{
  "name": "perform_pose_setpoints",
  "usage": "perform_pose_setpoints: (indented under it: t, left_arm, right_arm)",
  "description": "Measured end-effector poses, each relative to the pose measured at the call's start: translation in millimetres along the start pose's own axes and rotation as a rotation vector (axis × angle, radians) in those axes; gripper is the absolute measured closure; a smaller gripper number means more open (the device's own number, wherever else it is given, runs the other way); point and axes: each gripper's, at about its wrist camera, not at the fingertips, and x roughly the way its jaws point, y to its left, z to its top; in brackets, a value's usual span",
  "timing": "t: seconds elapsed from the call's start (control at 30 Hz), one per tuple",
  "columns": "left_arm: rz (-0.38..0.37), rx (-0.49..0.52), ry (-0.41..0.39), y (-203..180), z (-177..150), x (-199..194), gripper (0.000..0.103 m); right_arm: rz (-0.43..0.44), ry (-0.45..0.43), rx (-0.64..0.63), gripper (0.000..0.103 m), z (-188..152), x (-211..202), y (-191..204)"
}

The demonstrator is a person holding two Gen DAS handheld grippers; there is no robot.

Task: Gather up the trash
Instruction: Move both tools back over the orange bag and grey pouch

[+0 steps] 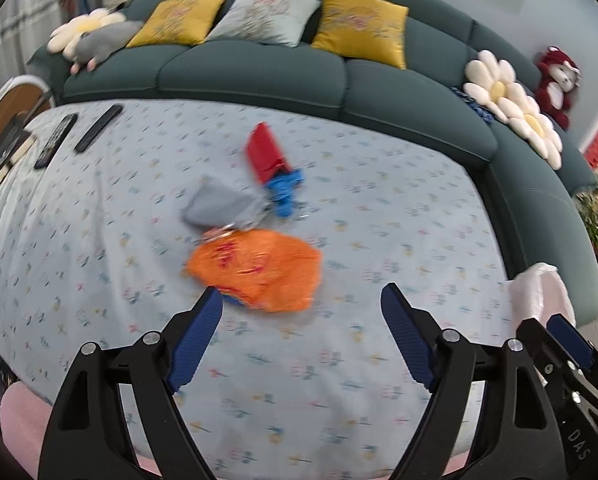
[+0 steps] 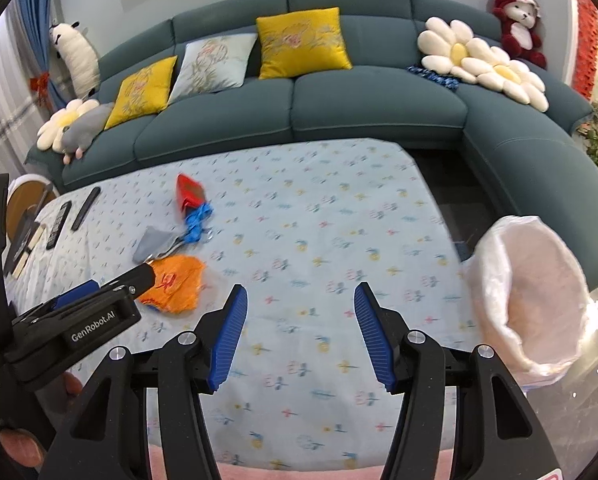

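A green sofa (image 2: 299,108) curves around a table (image 2: 339,240) covered in a pale flowered cloth. Off the table's right edge stands a bin (image 2: 531,292) lined with a thin white bag, its mouth open.

The trash lies in a cluster left of the table's middle: an orange wrapper (image 1: 259,272) nearest, a grey pouch (image 1: 219,204) touching it behind, then a red carton (image 1: 265,156) with a blue crumpled piece (image 1: 285,192) at its open end. All of it looks light. The wrapper is probably thin, crinkly and slippery, so a raised fold or its near edge seems the best place to pinch; the carton looks stiffer and could be taken across its sides.

The left gripper (image 1: 301,304) hangs just short of the wrapper, fingers spread wide and empty. The right gripper (image 2: 299,300) is likewise released over bare cloth.

"GenRobot.AI" is printed on the left gripper's body; the wrapper's red lettering is too blurred to read.
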Motion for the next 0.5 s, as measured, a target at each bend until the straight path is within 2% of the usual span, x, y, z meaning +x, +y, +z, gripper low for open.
perform_pose_setpoints:
  t: [0.3,0.5]
  left_arm:
    - [0.043,-0.009,0.047,55.9,12.8,33.7,0.026]
    - [0.005,0.001,0.094,72.9,32.3,63.5,0.026]
  right_arm:
    - [0.067,0.098,-0.035,0.047,-6.8,54.7,49.0]
    - [0.108,0.176,-0.017,0.047,-6.5,98.2,71.3]
